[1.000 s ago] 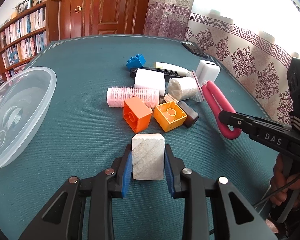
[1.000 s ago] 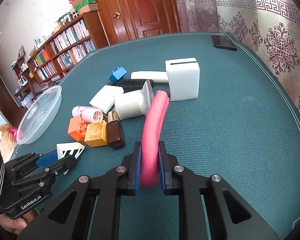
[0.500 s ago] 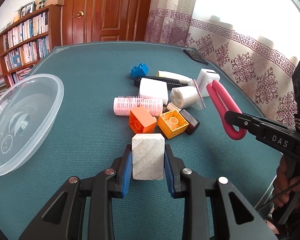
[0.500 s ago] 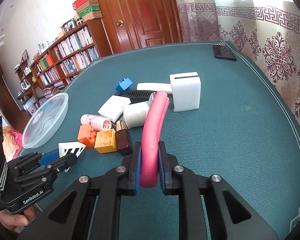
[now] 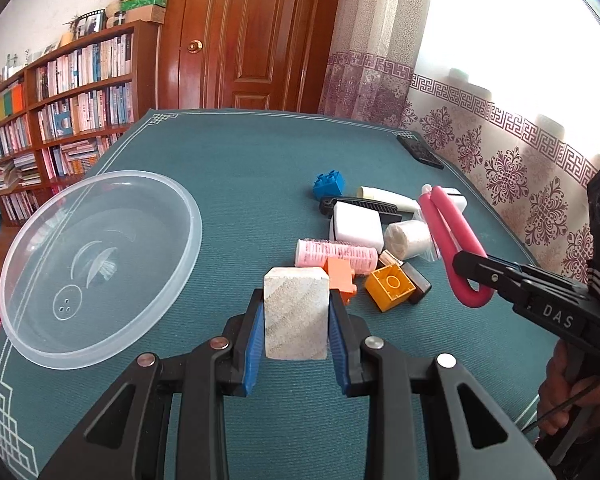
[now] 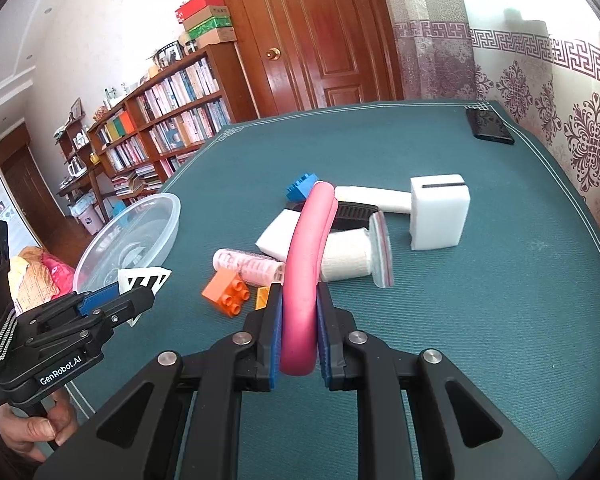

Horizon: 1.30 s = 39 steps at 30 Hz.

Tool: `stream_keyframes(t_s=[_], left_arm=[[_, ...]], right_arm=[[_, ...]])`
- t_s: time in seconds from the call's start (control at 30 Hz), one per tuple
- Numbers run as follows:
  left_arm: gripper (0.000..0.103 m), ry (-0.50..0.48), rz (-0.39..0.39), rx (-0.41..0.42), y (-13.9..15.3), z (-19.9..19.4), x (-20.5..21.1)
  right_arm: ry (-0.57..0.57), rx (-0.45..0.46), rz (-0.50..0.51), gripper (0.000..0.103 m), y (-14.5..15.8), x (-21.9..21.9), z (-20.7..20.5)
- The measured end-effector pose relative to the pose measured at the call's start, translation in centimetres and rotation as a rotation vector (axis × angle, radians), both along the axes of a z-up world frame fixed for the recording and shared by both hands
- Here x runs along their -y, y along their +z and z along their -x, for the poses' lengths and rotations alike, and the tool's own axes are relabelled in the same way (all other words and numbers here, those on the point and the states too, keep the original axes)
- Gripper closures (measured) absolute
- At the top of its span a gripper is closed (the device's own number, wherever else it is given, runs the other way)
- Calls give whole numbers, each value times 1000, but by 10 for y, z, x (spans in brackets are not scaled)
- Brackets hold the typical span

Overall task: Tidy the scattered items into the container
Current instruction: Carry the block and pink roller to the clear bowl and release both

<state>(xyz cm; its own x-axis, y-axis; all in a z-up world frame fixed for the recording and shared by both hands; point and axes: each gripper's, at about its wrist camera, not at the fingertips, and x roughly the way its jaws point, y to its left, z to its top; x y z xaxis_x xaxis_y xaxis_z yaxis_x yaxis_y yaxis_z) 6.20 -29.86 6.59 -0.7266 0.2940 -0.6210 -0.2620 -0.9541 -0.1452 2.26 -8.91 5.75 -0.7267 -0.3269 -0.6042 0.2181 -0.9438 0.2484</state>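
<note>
My left gripper [image 5: 296, 320] is clenched on a pale, rough-grained rectangular block [image 5: 295, 312], its blue pads [image 5: 253, 340] pressed to both sides. The block is lifted off the teal felt-covered table [image 5: 240, 168]. To its left, close by, sits the clear round plastic container [image 5: 96, 264], resting on the table near the left edge with nothing of the clutter inside it.

My right gripper [image 6: 299, 332] is clamped on a pink foam tube bent into a loop [image 6: 306, 276]; the fold of the loop sits between the fingers and the two arms of the tube reach away from me over the pile. From the left wrist view that gripper [image 5: 470, 270] shows at the right, with the pink loop held above the table.

The rest of the scattered things lie in a cluster mid-table: an orange toy brick [image 6: 226, 294], a yellow toy brick [image 5: 390, 286] with a dark brown block [image 5: 418, 288] touching its right side, a pink ribbed roller [image 5: 336, 252], a flat white foam pad [image 5: 356, 226], a white gauze roll [image 6: 346, 260] in a clear bag, a black comb [image 6: 352, 214], a white tube [image 6: 372, 198], a blue toy brick [image 5: 329, 185] on the far side, and a large white foam block with a dark slot [image 6: 438, 212] at the right. A black phone [image 6: 490, 126] lies well apart near the far right edge. A hand [image 6: 32, 428] grips the left tool's handle.
</note>
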Motion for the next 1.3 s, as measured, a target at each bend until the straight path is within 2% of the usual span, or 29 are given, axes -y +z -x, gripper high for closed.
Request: stream_keyframes(t_s=[0.33,0.67,0.93,1.17,1.2,1.23,1.27,1.3], left_arm=[[70,158,-19,-55,17,7,62],[70,297,9,-56,12,22,116],[70,342,18,-19,-2,35,141],[69,365,22,-8,-6,38,145],[66,366,20,-5,-6,39,145],[49,368,16,-3,-7,39,145],[28,376,12,-6,-7,38,146],[21,390,9,-17,-6,37,145]], right_arm=[[126,-26,39,87,13,57,19],[259,-15,73,86,22,134,48],[316,16,40,86,11,183,71],[318,54,32,86,-1,197,87],[315,59,34,86,-3,198,89],[313,66,35,86,-5,198,90],[312,72,35,82,-6,197,90],[310,79,35,77,-8,197,91]])
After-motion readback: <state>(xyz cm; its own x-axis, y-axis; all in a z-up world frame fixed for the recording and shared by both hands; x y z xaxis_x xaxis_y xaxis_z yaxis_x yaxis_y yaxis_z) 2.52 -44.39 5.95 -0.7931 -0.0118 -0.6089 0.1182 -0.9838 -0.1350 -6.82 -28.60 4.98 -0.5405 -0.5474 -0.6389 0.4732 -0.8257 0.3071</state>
